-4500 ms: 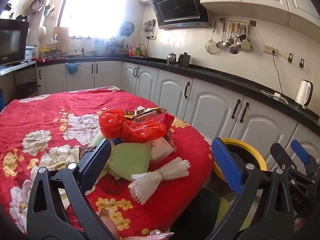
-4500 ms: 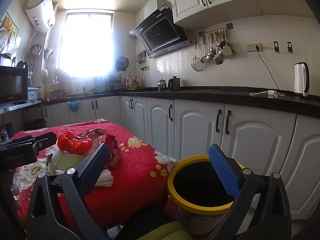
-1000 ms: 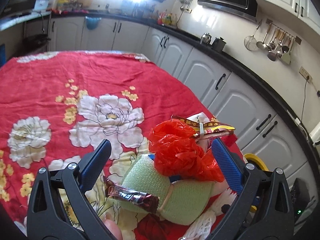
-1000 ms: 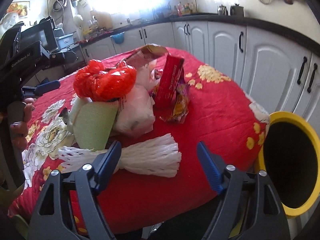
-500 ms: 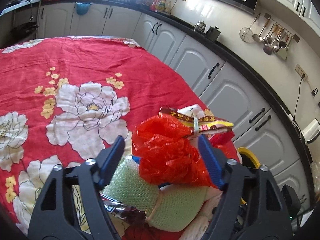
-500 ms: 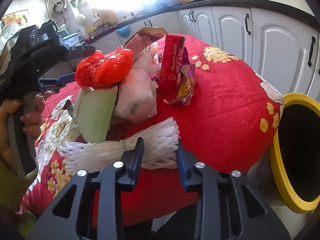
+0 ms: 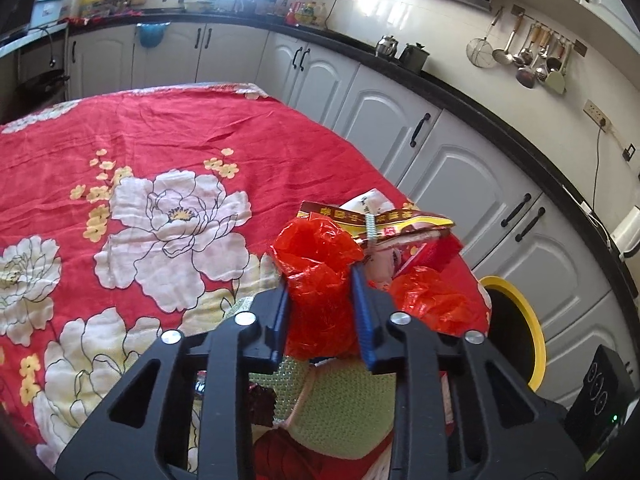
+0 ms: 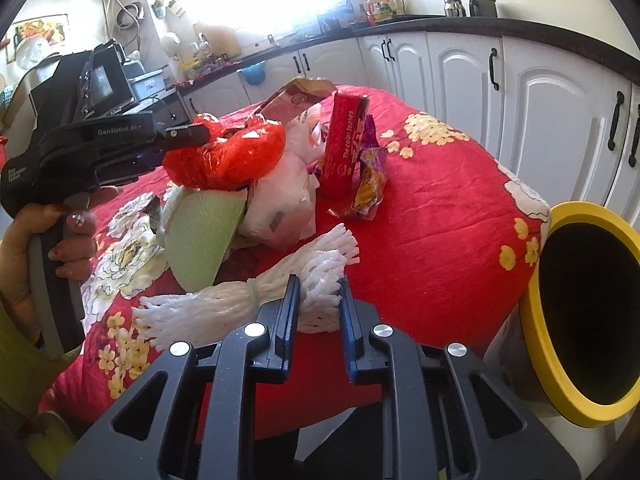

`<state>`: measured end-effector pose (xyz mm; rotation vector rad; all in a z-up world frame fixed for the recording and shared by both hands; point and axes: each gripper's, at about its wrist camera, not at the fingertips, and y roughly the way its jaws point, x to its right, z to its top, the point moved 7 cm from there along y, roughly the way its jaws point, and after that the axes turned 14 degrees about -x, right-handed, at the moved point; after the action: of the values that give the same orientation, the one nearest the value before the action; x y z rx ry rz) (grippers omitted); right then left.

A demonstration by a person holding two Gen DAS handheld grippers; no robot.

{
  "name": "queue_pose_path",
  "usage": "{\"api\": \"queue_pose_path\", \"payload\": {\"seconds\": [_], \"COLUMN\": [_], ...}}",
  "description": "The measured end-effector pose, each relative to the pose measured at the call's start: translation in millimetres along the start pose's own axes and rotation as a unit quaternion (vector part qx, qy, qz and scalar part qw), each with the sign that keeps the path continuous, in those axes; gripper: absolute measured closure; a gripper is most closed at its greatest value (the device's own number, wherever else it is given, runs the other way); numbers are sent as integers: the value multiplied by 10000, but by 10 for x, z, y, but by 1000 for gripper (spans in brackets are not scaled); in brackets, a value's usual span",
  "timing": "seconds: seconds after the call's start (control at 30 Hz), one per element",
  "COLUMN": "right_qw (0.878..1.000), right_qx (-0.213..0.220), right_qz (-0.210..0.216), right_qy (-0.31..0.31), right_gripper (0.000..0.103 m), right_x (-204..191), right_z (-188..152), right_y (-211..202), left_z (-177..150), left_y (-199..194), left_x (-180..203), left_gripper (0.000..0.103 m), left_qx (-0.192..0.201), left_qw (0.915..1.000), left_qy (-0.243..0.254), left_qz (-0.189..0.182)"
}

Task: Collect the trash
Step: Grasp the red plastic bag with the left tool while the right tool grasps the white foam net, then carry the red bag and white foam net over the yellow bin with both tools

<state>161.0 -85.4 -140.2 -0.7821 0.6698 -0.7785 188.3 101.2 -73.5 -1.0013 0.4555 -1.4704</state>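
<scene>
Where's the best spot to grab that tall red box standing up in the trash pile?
Probably the upper half of the red box. It stands nearly upright, leaning slightly, with its top poking free above the purple wrapper at its base. Come from above and pinch its narrow sides; lower down, the wrapper and the white bag crowd it.

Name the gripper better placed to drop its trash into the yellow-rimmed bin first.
Right. The right gripper is shut on the white foam net, beside the yellow-rimmed bin; the left gripper, clamping the red plastic bag, sits farther off.
</scene>
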Motion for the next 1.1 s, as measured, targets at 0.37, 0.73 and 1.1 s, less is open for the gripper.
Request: {"api": "queue_pose_path", "payload": {"seconds": [0.37, 0.73, 1.1], "right_qw": [9988, 9942, 9860], "right_qx": [455, 939, 1273], "right_qz": [-160, -447, -815], "right_qy": [-7, 264, 707], "right_gripper": [86, 86, 86], "right_x": [44, 342, 836], "right_z": [57, 155, 142], "right_y": [-356, -756, -1106], "left_z": [47, 43, 30], "left_y": [-430, -523, -399], "left_x": [263, 713, 1198], "left_gripper": [89, 89, 88], "left_qx": [531, 738, 747], "left_qw": [9980, 9945, 9912], "left_qy": [331, 738, 1045], "left_qz": [-70, -111, -311]}}
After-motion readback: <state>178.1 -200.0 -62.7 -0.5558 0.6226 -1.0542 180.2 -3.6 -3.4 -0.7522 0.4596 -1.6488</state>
